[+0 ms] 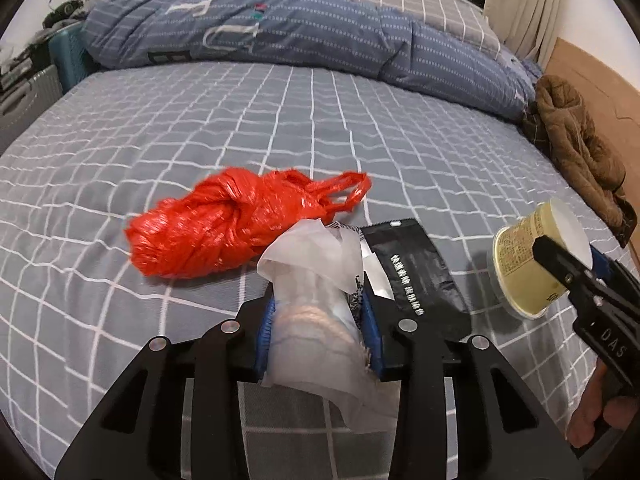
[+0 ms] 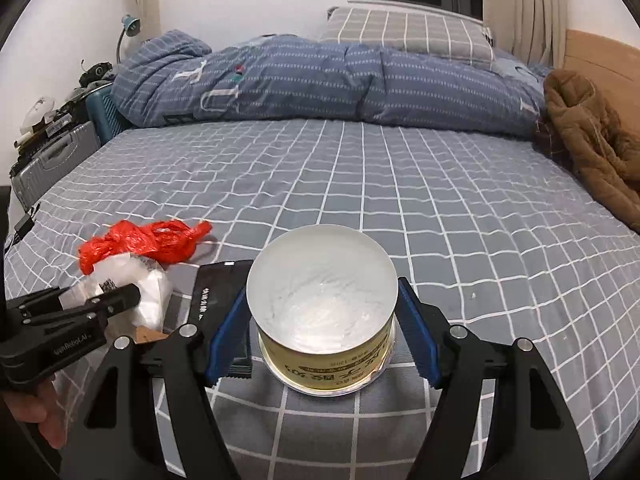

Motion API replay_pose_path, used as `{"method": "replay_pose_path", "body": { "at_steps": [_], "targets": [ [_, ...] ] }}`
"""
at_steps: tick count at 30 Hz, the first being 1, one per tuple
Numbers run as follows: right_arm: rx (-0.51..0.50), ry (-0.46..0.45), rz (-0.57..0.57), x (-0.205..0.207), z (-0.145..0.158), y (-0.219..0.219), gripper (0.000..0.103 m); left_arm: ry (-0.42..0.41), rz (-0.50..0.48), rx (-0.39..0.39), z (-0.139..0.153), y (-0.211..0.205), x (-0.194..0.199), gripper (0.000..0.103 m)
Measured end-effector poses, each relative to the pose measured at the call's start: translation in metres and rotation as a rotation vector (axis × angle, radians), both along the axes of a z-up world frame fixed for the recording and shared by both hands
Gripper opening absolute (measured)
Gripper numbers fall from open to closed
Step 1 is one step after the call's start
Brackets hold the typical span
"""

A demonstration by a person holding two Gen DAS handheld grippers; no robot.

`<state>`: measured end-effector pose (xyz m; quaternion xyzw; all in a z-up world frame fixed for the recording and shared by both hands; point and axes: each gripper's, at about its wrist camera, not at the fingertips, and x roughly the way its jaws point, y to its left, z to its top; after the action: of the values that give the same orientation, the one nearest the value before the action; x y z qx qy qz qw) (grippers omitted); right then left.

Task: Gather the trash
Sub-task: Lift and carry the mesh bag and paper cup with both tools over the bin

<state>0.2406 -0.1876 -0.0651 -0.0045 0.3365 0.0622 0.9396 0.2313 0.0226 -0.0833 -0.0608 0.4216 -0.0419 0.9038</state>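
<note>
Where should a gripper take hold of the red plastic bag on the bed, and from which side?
Probably the knotted middle of the red plastic bag, coming from above with the fingers across its long axis. It lies flat and bunched on the bed sheet; the knot is its firmest bulk, while the thin handle loops look likely to slip.

A crumpled red plastic bag (image 1: 224, 224), a translucent white wrapper (image 1: 316, 272), a black sachet (image 1: 416, 268) and an upturned yellow cup (image 2: 324, 320) cluster near the bed's (image 2: 400, 184) front edge.

black wrapper (image 1: 420, 268) partly hidden, suitcase (image 2: 52, 156) cropped
</note>
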Motion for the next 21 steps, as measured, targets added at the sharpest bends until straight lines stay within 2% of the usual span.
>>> {"method": "replay_pose_path", "body": {
  "at_steps": [8, 21],
  "targets": [
    [-0.008, -0.013, 0.023, -0.016, 0.018, 0.003, 0.068, -0.047, -0.013, 0.000, 0.028, -0.005, -0.017, 0.036],
    [-0.022, -0.024, 0.037, -0.056, 0.045, 0.010, 0.068, -0.047, -0.028, -0.012, 0.046, -0.009, -0.052, 0.036]
  ]
}}
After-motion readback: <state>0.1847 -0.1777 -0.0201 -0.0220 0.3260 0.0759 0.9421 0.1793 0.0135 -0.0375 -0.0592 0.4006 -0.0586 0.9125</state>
